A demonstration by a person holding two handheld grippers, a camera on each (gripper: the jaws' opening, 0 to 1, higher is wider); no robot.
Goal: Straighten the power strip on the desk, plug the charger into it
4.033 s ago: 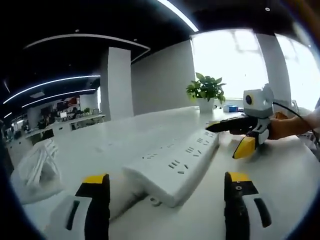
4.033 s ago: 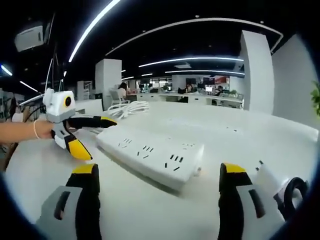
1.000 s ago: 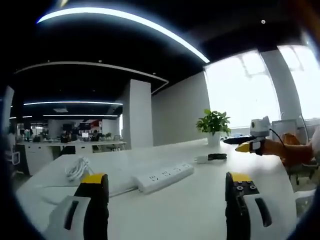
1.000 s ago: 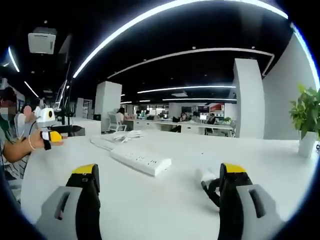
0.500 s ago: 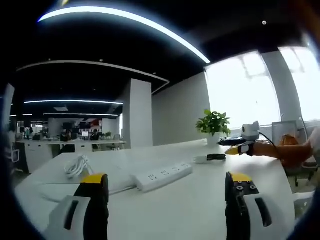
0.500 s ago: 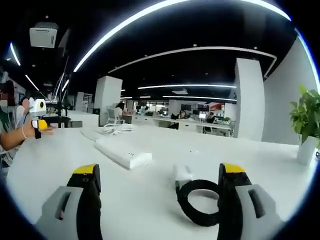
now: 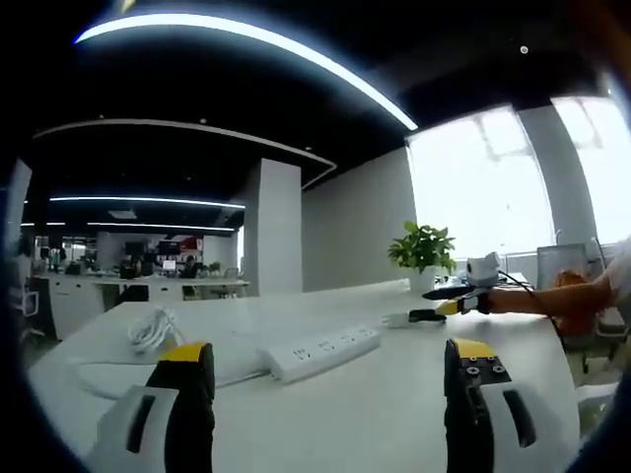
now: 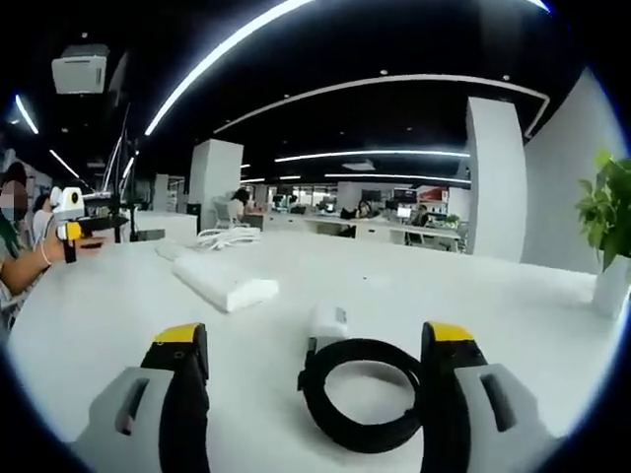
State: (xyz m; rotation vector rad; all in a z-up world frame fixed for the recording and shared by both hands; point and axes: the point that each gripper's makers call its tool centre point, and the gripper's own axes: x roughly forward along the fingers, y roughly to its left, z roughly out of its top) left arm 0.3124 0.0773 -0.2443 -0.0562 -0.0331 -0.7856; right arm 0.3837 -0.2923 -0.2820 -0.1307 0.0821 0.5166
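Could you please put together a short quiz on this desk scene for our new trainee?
1. True or false: the charger is already plugged into the power strip.
2. In the right gripper view, what lies between the right gripper's open jaws? A) a mug B) a coiled black cable C) a book
3. What stands at the far end of the desk in the left gripper view?

Key: 1. False, they lie apart. 2. B. 3. A potted plant.

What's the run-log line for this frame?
right gripper: open, over charger | left gripper: open, idle | power strip: flat on desk, unplugged
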